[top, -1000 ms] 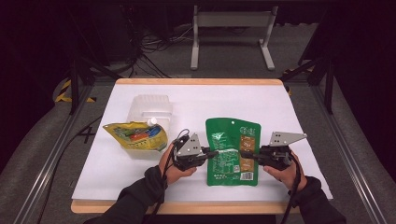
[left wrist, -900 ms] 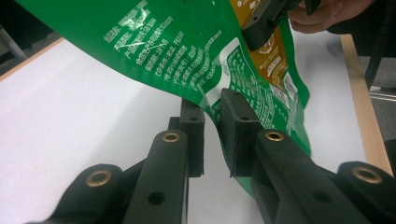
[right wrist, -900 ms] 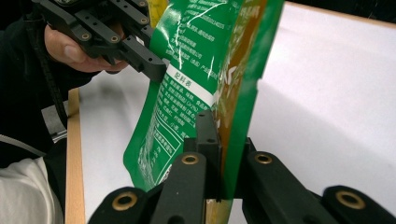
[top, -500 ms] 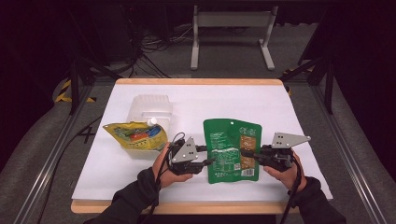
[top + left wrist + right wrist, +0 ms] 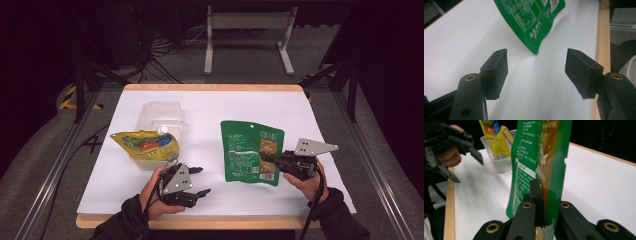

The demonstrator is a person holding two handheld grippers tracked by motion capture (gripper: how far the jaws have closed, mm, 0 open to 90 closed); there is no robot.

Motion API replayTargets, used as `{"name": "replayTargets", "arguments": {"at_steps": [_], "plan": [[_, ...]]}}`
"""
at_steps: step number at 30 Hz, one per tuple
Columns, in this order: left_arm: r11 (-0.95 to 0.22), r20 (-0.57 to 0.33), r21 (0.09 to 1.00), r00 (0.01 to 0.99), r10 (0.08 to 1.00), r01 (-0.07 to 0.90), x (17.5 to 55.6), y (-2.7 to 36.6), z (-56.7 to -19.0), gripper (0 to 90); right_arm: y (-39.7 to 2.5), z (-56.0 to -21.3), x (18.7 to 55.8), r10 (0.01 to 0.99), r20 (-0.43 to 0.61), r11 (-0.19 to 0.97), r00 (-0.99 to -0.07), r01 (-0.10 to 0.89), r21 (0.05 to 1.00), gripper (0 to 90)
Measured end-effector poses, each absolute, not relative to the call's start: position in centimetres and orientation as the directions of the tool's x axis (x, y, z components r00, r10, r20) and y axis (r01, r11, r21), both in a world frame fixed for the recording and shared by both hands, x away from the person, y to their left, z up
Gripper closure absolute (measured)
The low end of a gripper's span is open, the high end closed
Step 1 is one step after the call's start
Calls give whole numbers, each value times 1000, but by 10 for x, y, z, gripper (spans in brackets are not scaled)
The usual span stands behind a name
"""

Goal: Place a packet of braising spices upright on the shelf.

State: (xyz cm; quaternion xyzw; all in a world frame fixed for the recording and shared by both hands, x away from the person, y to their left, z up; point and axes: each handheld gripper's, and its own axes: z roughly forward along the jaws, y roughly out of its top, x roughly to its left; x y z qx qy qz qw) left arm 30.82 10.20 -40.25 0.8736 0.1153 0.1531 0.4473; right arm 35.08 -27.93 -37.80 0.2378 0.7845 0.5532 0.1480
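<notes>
My right tongs (image 5: 264, 157) are clamped on the green pouch (image 5: 251, 151), gripping its right edge near the lower corner; in the right gripper view the two black jaws press the foil between them and the pouch (image 5: 537, 157) stands on edge in front of the camera. From the high view the pouch sits over the white table (image 5: 210, 115) right of centre, its top end pointing away from me. Its face carries blocks of white print that I cannot read at this sharpness, plus a brown-orange panel on the right half; the right gripper view shows a white label box with small characters, too blurred to make out. My left tongs (image 5: 201, 181) are released, jaws spread wide with nothing between them, low near the front edge of the table and well apart from the pouch's left side. In the left gripper view a lower corner of the pouch (image 5: 531, 17) hangs ahead of the open jaws, covered in fine white lettering I cannot decipher. Further left stands a clear plastic tub (image 5: 159, 120) with a yellow packet (image 5: 145, 144) resting in it, printed in red, blue and green; no brand name is legible on it.
</notes>
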Motion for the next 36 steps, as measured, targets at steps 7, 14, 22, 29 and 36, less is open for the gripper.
{"name": "replayTargets", "arguments": {"at_steps": [7,14,22,29,36], "plan": [[-544,122,828,904,410,135,295,131,-408,312,-275,-373,355,556,1,274,-831,185,944,899],[-529,73,823,886,458,206,290,158,-420,276,-271,-368,360,571,-17,267,-821,167,949,899],[-477,40,836,838,545,271,286,186,-430,292,-265,-362,371,591,-14,237,-807,157,959,899],[-462,33,835,811,584,299,285,196,-433,271,-250,-356,384,588,-17,214,-809,135,968,899],[-461,30,832,803,595,310,283,203,-436,275,-235,-354,399,579,-13,202,-815,128,971,899]]}}
